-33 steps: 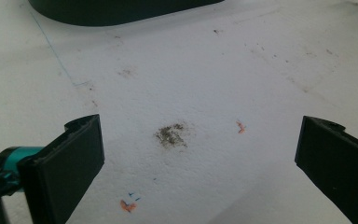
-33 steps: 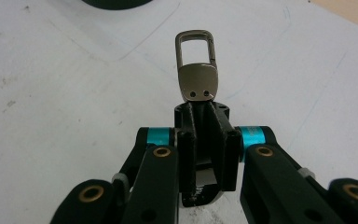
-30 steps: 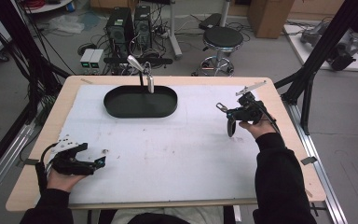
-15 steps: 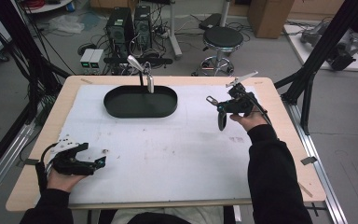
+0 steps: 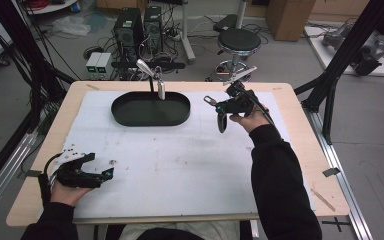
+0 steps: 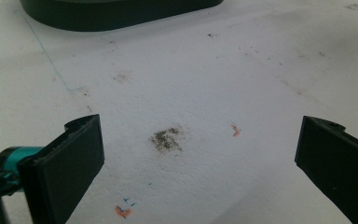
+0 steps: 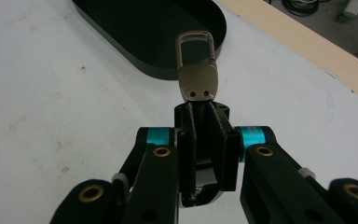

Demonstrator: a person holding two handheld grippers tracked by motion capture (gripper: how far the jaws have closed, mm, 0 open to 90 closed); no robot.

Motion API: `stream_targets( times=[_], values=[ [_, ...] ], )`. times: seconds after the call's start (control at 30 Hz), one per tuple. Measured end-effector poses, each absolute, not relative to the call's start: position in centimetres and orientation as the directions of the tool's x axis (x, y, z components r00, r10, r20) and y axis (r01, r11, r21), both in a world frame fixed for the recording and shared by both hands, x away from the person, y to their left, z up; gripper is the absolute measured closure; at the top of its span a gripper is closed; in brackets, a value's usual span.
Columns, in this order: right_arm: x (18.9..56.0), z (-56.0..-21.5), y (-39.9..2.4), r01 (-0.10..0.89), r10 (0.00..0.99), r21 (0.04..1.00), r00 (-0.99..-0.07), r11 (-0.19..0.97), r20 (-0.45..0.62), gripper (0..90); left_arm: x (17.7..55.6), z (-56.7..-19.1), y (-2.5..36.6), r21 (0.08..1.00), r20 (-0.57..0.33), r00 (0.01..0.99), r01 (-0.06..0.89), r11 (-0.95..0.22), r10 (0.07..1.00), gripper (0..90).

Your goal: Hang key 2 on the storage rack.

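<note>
My right gripper (image 5: 219, 106) hovers over the table's far right part, just right of the black oval tray (image 5: 150, 111). It is shut on a black key fob (image 7: 204, 140), whose metal snap clip (image 7: 196, 70) sticks out past the fingertips toward the tray (image 7: 168, 32). In the high view the clip (image 5: 210, 100) points left. My left gripper (image 5: 104, 175) rests low at the front left of the white mat, open. In the left gripper view its jaws stand wide apart over a grey smudge (image 6: 167, 139), with nothing between them.
A shiny metal piece (image 5: 152, 76) stands upright at the tray's far rim. The white mat (image 5: 180, 160) covers most of the wooden table. Black frame posts (image 5: 340, 75) flank the table, and a stool (image 5: 237, 42) and computers (image 5: 140, 25) are behind it.
My right gripper has carried the key fob leftward and a little farther back, closer to the tray. The left gripper has stayed put.
</note>
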State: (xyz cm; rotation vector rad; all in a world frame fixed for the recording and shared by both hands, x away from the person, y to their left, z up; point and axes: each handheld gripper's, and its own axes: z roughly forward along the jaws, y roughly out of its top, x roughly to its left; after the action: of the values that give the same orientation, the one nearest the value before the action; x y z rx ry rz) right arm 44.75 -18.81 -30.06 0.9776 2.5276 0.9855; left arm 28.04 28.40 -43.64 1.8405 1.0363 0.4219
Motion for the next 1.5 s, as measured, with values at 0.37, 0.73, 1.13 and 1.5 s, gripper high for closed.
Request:
stream_targets(
  times=[0.37, 0.73, 1.13, 1.5],
  values=[
    [46.1, -29.1, -16.3, 0.487, 0.666, 0.685, -0.746, 0.542, 0.004, 82.2, 28.1, -43.7, 28.4, 0.86, -0.141, 0.588, 0.472, -0.196, 0.796, 1.7],
    [47.5, -27.6, -14.5, 0.466, 0.661, 0.707, -0.75, 0.532, -0.003, 82.1, 28.2, -43.8, 28.3, 0.86, -0.138, 0.598, 0.468, -0.204, 0.789, 1.7],
    [49.3, -26.9, -12.9, 0.464, 0.672, 0.734, -0.74, 0.496, 0.014, 82.1, 28.3, -43.9, 28.1, 0.858, -0.133, 0.615, 0.465, -0.221, 0.778, 1.7],
    [51.0, -26.5, -10.9, 0.465, 0.685, 0.733, -0.728, 0.497, -0.003, 82.0, 28.3, -43.9, 27.9, 0.859, -0.132, 0.626, 0.46, -0.227, 0.769, 1.7]
  ],
)
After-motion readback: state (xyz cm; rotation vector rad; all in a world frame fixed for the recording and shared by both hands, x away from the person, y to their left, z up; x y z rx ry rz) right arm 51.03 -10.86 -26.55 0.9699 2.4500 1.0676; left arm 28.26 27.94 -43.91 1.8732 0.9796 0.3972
